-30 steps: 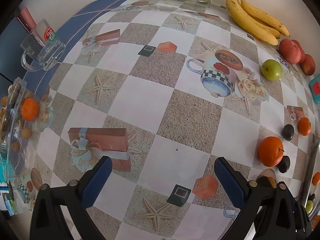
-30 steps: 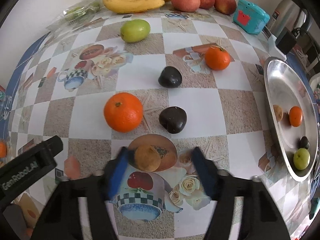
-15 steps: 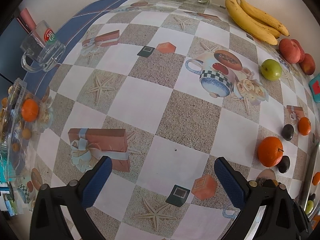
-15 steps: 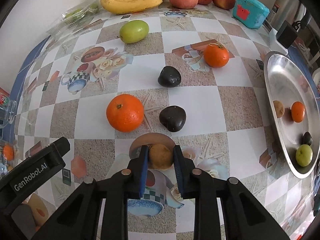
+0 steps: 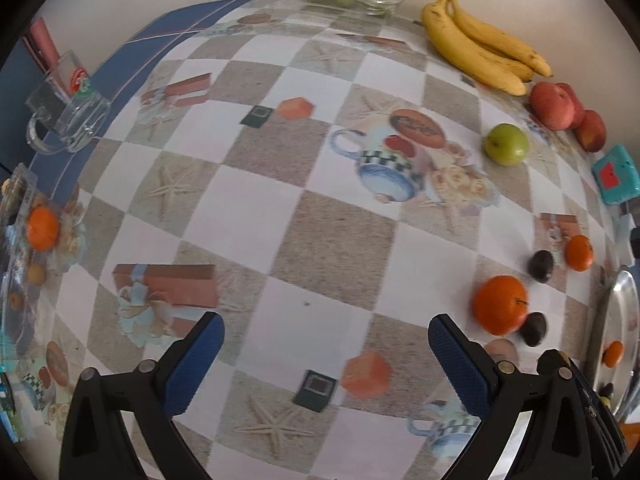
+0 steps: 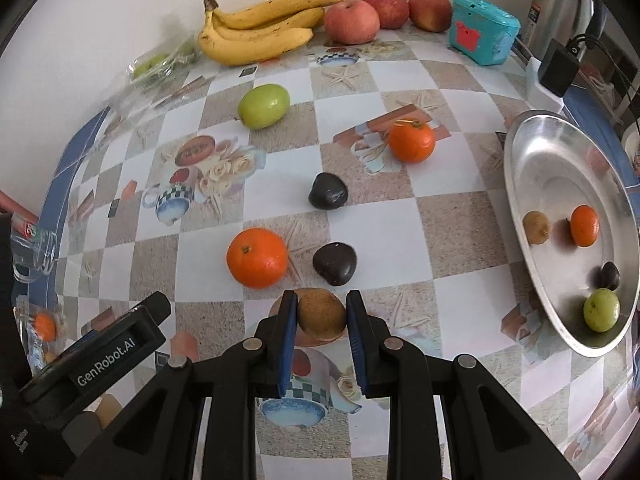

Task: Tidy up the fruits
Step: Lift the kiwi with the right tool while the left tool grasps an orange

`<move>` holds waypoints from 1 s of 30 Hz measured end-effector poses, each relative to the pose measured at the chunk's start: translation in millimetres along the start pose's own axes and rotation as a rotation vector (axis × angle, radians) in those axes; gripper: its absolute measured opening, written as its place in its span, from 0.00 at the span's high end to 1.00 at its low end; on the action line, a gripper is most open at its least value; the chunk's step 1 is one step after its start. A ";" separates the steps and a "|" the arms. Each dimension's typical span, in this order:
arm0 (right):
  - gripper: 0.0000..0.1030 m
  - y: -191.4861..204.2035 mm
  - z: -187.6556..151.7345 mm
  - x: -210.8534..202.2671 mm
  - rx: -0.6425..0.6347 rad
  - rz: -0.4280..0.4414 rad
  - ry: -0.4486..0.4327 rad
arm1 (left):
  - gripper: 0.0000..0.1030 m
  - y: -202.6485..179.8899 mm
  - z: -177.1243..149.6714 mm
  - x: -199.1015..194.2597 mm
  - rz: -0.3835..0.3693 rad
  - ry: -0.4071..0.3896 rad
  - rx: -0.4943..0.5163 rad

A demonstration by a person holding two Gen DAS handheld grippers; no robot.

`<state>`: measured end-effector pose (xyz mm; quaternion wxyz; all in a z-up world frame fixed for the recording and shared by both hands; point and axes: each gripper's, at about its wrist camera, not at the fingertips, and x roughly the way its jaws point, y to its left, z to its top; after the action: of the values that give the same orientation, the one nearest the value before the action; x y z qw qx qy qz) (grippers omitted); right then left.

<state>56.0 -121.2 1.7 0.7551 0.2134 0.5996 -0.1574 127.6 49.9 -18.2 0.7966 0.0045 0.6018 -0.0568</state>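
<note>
My right gripper is shut on a small brown fruit and holds it just above the tablecloth. Ahead of it lie a large orange, two dark plums, a small orange and a green fruit. A metal tray at the right holds a brown fruit, a small orange, a dark plum and a green fruit. My left gripper is open and empty over the cloth, left of the large orange.
Bananas and red apples lie along the back wall, beside a teal box. A plastic pack with green fruit sits at the back left. A glass mug and a clear fruit pack stand at the left edge.
My right gripper closed on the small brown fruit and lifted it slightly. The left gripper shifted a little to the right, staying open.
</note>
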 end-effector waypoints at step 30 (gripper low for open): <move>0.75 -93.8 10.0 -33.3 0.132 -0.004 -0.071 | 0.59 -96.5 -8.8 12.0 -0.203 -0.075 0.184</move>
<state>10.5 -207.5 23.5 0.7598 0.2559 0.5612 -0.2056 113.1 -46.3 -26.2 0.8050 0.0145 0.5611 -0.1924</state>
